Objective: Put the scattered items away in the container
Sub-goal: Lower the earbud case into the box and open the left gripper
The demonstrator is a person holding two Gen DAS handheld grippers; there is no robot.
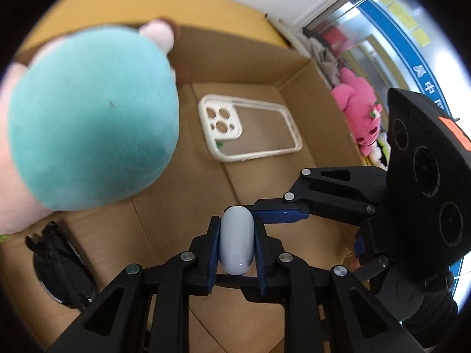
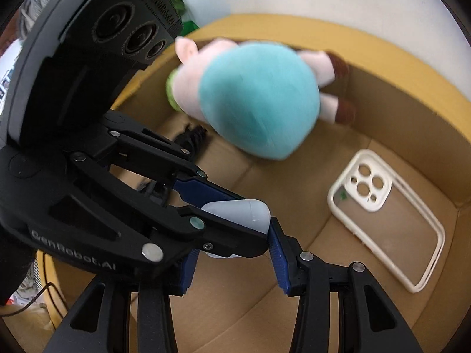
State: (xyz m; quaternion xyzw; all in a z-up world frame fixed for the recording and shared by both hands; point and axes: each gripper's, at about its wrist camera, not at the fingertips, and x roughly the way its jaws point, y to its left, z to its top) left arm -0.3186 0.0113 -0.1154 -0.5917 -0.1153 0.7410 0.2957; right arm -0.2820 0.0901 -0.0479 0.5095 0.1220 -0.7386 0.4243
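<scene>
Both grippers hover over the box: left gripper clamps an earbud case for dropping; right gripper (jaws apart) seems empty.

The plush toy is smeared with blur, and the left wrist picture's edge cuts off its pink side. My left gripper covers most of the pale earbud case from the right wrist. The black bundle is too dark to identify.
</scene>
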